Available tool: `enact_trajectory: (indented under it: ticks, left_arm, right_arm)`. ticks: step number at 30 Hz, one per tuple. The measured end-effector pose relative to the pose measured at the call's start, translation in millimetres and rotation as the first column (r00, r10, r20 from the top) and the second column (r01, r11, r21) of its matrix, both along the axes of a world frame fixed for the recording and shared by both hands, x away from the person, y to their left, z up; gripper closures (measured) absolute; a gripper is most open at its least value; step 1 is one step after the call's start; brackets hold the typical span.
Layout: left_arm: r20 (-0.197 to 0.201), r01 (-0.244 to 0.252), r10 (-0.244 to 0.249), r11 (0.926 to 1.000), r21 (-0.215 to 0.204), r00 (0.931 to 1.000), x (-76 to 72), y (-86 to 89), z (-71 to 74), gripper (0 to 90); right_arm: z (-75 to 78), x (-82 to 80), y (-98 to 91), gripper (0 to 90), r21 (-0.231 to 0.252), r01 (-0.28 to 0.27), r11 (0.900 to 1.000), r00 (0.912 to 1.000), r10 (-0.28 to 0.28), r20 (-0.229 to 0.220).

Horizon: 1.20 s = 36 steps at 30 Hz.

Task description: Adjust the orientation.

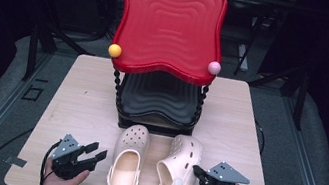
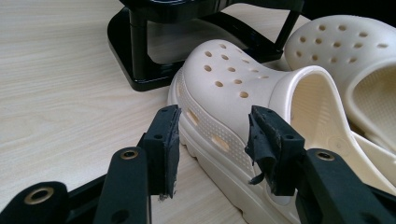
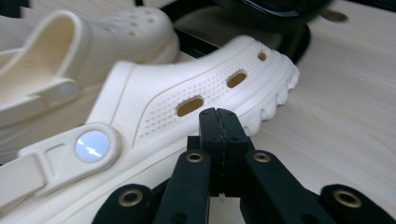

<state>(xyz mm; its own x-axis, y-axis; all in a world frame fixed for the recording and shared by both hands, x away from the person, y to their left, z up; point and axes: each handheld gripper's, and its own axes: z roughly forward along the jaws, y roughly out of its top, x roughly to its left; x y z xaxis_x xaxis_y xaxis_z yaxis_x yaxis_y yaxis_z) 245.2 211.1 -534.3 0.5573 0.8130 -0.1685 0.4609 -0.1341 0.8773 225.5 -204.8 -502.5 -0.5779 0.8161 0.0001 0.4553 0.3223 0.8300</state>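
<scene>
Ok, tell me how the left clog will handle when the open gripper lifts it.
The left clog looks like moulded foam, so it is probably light and may flex under a pinch. Its matte, dimpled side should grip fairly well. Its broad flat sole makes rolling unlikely.

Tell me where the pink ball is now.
In the high view, the pink ball sits at the red tray's front right corner, opposite the yellow ball.

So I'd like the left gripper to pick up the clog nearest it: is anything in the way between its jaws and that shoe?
Nothing visible. The left gripper is open beside the left clog, with bare table between them. The rack stands behind the toe.
</scene>
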Motion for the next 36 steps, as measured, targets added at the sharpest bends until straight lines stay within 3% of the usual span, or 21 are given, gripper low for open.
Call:
enact_trajectory:
  ticks: [4, 6, 10, 14, 16, 20, 22, 26, 31, 36]
  left_arm:
    - [0.0, 0.005, -0.005, 1.0, 0.0, 1.0, 0.3, -1.7, -0.4, 53.3]
    - [-0.003, 0.015, -0.015, 0.9998, 0.013, 0.9999, 1.1, -3.1, -1.1, 53.4]
    - [-0.007, 0.022, -0.022, 0.9997, 0.013, 0.9997, 1.9, -5.7, -3.1, 53.4]
    - [-0.005, 0.026, -0.026, 0.9995, 0.02, 0.9996, 1.3, -6.4, -2.4, 53.4]
    - [0.0, 0.025, -0.025, 0.9996, 0.013, 0.9997, 1.1, -6.6, -2.6, 53.4]
    - [-0.002, 0.03, -0.03, 0.9995, 0.012, 0.9995, 0.5, -6.7, -2.7, 53.4]
    - [0.0, 0.037, -0.037, 0.9992, 0.014, 0.9993, -0.6, -7.7, -2.1, 53.4]
    - [0.005, 0.045, -0.045, 0.9988, 0.019, 0.999, -1.8, -10.5, -1.5, 53.3]
    - [0.001, 0.059, -0.059, 0.9979, 0.027, 0.9982, -3.4, -13.5, -0.8, 52.5]
    - [0.011, 0.086, -0.086, 0.9959, 0.027, 0.9962, -4.9, -21.6, -1.5, 48.2]
  right_arm:
    - [-9.7, 6.3, -17.9, 90.0, -0.005, 0.078, 0.9969, 0.995, -0.078, -0.061]
    - [-14.5, 10.2, -23.2, 90.0, 0.021, 0.086, 0.9961, 0.9932, -0.084, -0.081]
    - [-28.4, 20.4, -30.6, 90.0, -0.012, 0.111, 0.9938, 0.9839, -0.111, -0.14]
    - [-40.9, 28.1, -36.0, 90.0, -0.003, 0.123, 0.9924, 0.9721, -0.121, -0.201]
    - [-42.3, 28.9, -37.1, 90.0, 0.03, 0.129, 0.9912, 0.9693, -0.12, -0.215]
    - [-41.0, 27.7, -36.6, 90.0, 0.012, 0.125, 0.992, 0.9723, -0.12, -0.201]
    - [-34.3, 22.9, -36.4, 86.8, 0.005, 0.139, 0.9902, 0.9781, -0.137, -0.157]
    - [-20.4, 12.2, -38.3, 77.6, 0.048, 0.145, 0.9883, 0.986, -0.14, -0.09]
    - [-7.7, 3.1, -26.7, 66.5, 0.071, 0.082, 0.9941, 0.9964, -0.081, -0.026]
    - [-17.0, 4.6, -12.0, 65.9, -0.011, 0.053, 0.9985, 0.9976, -0.054, -0.043]
